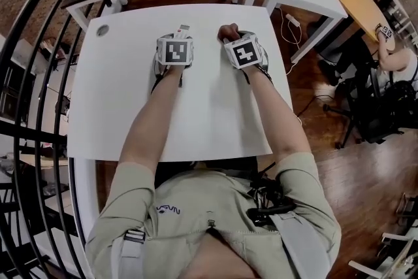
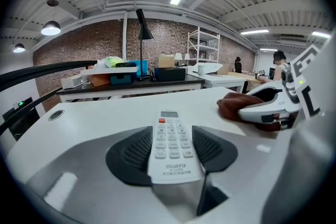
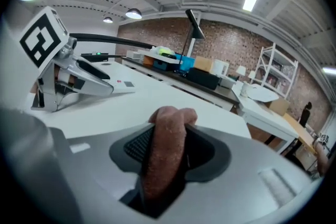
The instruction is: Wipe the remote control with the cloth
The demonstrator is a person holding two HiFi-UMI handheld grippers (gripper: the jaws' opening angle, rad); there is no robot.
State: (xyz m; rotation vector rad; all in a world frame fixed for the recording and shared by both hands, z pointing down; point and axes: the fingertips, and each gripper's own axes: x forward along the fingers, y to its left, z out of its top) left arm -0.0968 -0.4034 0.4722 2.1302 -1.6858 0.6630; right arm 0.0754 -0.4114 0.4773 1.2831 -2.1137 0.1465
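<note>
The left gripper (image 1: pixel 176 38) is clamped on the remote control (image 2: pixel 171 147), its pads pressing the two long sides near the lower end, button face up and the display end reaching out toward the far edge of the counter (image 1: pixel 130 95). The right gripper (image 1: pixel 234 39) pinches the reddish-brown cloth (image 3: pixel 165 149) as a thick fold that stands up between its jaws. Both grippers are close together over the far half of the counter, about midway along its far edge. The likeliest trouble is the remote pivoting or sliding in its grip, since it is held only by smooth narrow sides at one end and a wipe pressing on the free end would lever it. The cloth is the other worry (only a short nub shows past the jaws): a hard jaw tip could scrape the buttons, or a slackening pinch could let the fold drag out. The far edge is close, so long outward strokes have little margin. The near half and both side edges offer bare surface, and only a small grommet (image 1: pixel 102 30) sits near the far left corner.
</note>
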